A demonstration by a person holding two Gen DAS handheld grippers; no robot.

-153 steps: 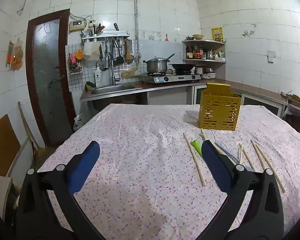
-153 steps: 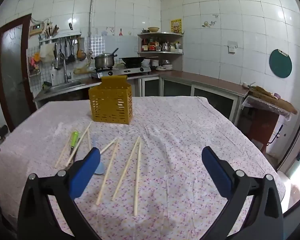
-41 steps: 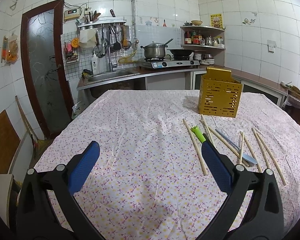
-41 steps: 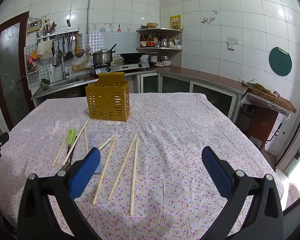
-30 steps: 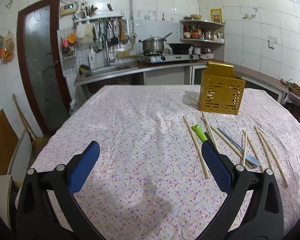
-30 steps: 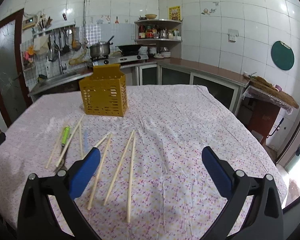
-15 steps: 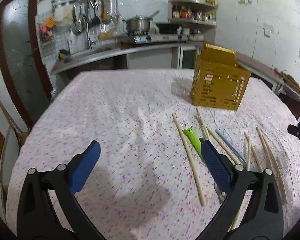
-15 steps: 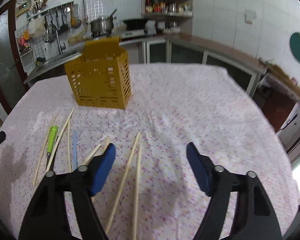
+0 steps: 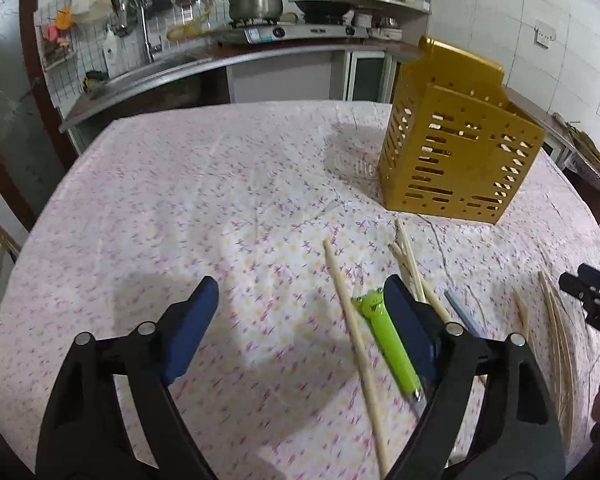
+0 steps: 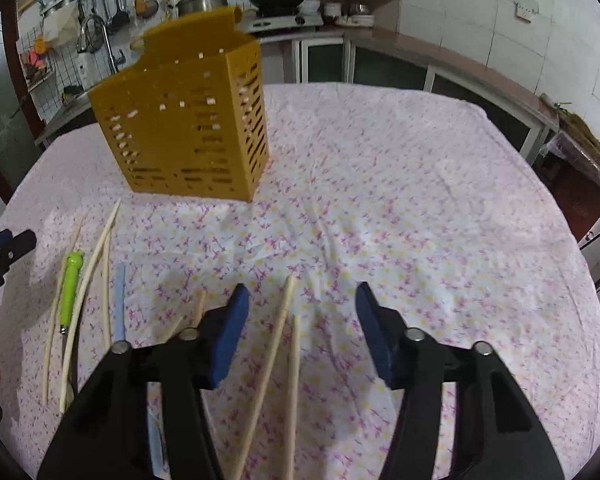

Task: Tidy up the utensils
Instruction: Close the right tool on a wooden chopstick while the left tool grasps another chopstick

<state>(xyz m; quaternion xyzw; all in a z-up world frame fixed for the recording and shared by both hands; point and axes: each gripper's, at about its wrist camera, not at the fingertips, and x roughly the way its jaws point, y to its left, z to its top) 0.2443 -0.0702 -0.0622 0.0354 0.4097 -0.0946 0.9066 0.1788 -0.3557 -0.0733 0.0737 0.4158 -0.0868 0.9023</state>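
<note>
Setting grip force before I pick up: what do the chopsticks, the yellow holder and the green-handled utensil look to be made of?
Chopsticks: pale, matte, uniform tan sticks, likely bamboo or wood. Yellow holder: mustard, smooth, with moulded slots, evidently rigid plastic. Green-handled utensil: glossy bright green handle with a frog face, probably plastic; its working end is hidden behind the left gripper.

Changes logged: my right gripper has narrowed its spread and dropped low over two pale wooden chopsticks; my left gripper, also narrowed, has lowered toward the green frog-headed utensil.
</note>
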